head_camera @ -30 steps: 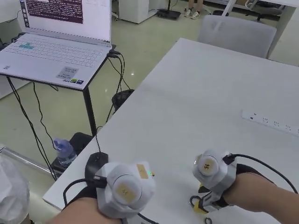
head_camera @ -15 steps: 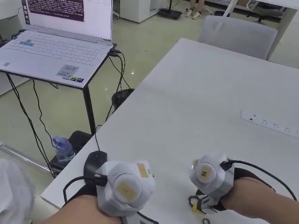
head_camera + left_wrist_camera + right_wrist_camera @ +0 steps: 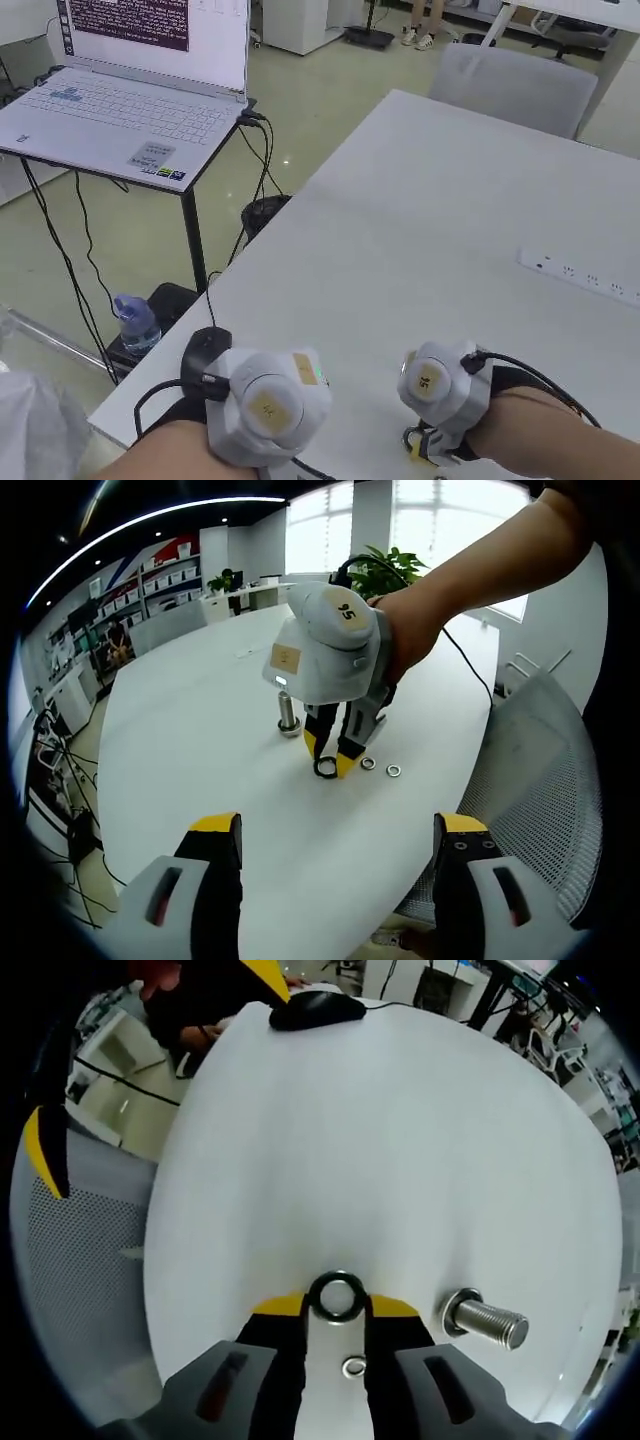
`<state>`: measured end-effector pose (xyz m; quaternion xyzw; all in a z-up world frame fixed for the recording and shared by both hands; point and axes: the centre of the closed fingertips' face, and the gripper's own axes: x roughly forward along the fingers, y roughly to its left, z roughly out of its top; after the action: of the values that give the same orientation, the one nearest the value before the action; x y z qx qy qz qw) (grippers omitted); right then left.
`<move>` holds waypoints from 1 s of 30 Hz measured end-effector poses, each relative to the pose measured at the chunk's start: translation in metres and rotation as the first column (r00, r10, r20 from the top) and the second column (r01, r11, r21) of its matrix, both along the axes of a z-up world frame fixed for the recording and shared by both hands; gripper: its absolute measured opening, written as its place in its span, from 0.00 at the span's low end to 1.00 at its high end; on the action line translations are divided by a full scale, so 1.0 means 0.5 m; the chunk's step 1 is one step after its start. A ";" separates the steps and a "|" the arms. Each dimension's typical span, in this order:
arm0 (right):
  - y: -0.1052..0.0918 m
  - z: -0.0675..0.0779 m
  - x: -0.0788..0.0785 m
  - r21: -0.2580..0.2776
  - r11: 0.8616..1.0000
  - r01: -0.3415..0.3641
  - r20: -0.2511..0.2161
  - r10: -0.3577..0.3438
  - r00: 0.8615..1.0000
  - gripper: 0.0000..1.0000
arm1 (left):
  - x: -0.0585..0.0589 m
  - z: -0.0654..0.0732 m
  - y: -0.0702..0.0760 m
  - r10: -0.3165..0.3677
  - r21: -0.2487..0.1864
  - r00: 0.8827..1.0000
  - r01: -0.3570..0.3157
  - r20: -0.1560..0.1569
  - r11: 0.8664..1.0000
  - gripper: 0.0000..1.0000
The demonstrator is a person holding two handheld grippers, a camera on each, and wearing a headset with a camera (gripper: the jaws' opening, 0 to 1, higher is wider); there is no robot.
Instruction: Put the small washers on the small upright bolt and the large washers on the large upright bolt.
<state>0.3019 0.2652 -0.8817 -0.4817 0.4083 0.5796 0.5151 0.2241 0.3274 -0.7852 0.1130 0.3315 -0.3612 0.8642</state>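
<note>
Right gripper [image 3: 329,761], jaws pinched shut on a large washer [image 3: 337,1277], has edged leftward and toward the near edge of the desk [image 3: 420,200] over the past second. The left gripper [image 3: 337,823] has stayed put, jaws wide apart and empty. An upright bolt [image 3: 485,1322] stands just beside the held washer. One small washer [image 3: 368,764] and a second small washer [image 3: 393,771] lie by the near edge. Bare desktop runs ahead to a power strip [image 3: 580,272] toward the right edge, and a mouse [image 3: 205,352] sits at the near-left corner.
</note>
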 end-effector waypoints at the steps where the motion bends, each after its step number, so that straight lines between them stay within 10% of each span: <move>1: 0.000 0.000 0.001 0.003 1.000 0.006 -0.006 -0.006 1.000 0.20 | 0.000 0.000 -0.001 -0.001 0.001 1.000 0.001 0.000 1.000 0.77; 11: 0.005 0.005 0.018 0.023 1.000 -0.007 0.040 0.006 0.999 0.20 | -0.006 -0.003 -0.010 -0.017 0.010 1.000 0.017 -0.010 1.000 0.76; 13: -0.008 0.006 0.006 0.000 1.000 0.024 -0.013 -0.024 1.000 0.20 | -0.007 -0.004 -0.011 -0.020 0.013 1.000 0.020 -0.012 1.000 0.76; 30: -0.070 0.092 0.047 0.043 0.993 0.109 -0.014 -0.108 0.994 0.21 | 0.002 0.003 -0.029 -0.020 0.010 1.000 0.020 0.015 1.000 0.82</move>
<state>0.3257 0.2302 -0.8358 -0.4440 0.4242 0.5622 0.5539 0.2253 0.3129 -0.7838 0.1230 0.3258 -0.3673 0.8625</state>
